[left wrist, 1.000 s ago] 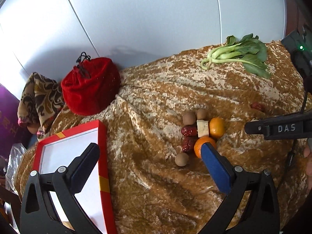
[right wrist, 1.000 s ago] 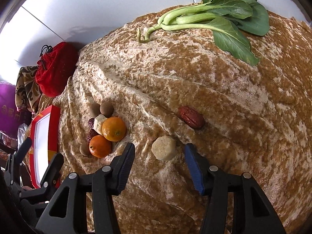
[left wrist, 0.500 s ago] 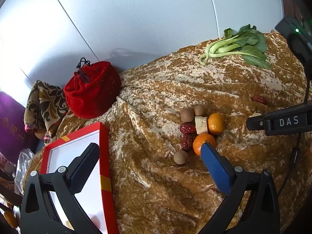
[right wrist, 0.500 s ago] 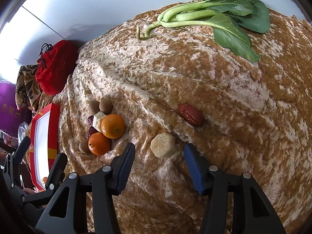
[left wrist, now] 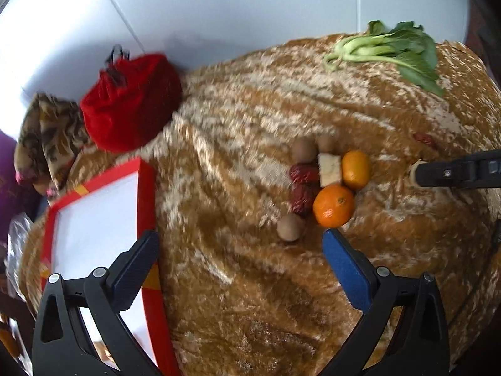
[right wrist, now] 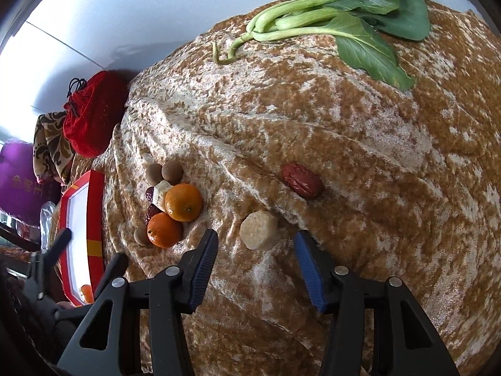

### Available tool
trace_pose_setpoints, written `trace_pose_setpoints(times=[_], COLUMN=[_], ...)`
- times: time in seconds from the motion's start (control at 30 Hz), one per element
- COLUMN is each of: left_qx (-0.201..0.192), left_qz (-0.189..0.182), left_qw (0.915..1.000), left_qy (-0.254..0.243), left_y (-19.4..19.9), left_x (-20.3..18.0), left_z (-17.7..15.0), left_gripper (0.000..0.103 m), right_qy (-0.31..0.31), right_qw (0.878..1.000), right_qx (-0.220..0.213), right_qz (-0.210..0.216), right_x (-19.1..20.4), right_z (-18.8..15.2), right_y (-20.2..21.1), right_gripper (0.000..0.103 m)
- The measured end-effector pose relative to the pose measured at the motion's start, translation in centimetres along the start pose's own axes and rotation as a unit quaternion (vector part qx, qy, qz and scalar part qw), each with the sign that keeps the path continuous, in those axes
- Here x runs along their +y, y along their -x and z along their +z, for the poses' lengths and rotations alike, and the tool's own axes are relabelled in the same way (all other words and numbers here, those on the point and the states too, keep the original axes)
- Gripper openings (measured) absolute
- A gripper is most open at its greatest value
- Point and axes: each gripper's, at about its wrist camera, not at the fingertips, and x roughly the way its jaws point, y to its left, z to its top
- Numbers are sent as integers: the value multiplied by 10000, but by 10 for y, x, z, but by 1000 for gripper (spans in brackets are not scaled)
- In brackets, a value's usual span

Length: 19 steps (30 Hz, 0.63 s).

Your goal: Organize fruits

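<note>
With the right gripper (right wrist: 255, 250) spread wide and the pale cut chunk (right wrist: 259, 230) lying on the gold cloth (right wrist: 360, 144) just ahead between its fingers, advance until both pads flank it, then close gently; left gripper (left wrist: 239, 260) spread, empty, idle

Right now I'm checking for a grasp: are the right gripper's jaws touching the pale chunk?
Apart. In the right wrist view the right gripper has its jaws open, and cloth shows on both sides of the pale chunk between them.
</note>
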Motion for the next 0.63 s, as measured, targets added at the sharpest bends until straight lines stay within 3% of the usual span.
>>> trace_pose_setpoints(times=[0.13,0.33,0.47,0.63], left_qx=[27,-103,-220,-260], left_qz=[-5,-685,-870,-1446], left_qw=[10000,9976,9959,9884], left_qy=[-3,-28,-120,-393], left_y=[-7,-6,-11,-17], left_x=[0,-16,-24,-32], left_z=[-2,5,10,13], left_gripper=[103,103,103,103], right_qy=[0,131,183,244], right_qw=[10000,9995,9990,9988], right_qx=[20,-9,-21,-20], right_qz=[22,-290,-398,-415], right_x=[1,6,6,8], right_z=[0,2,4,4], right_y=[-1,-11,-17,-18], right_gripper=[49,42,37,35])
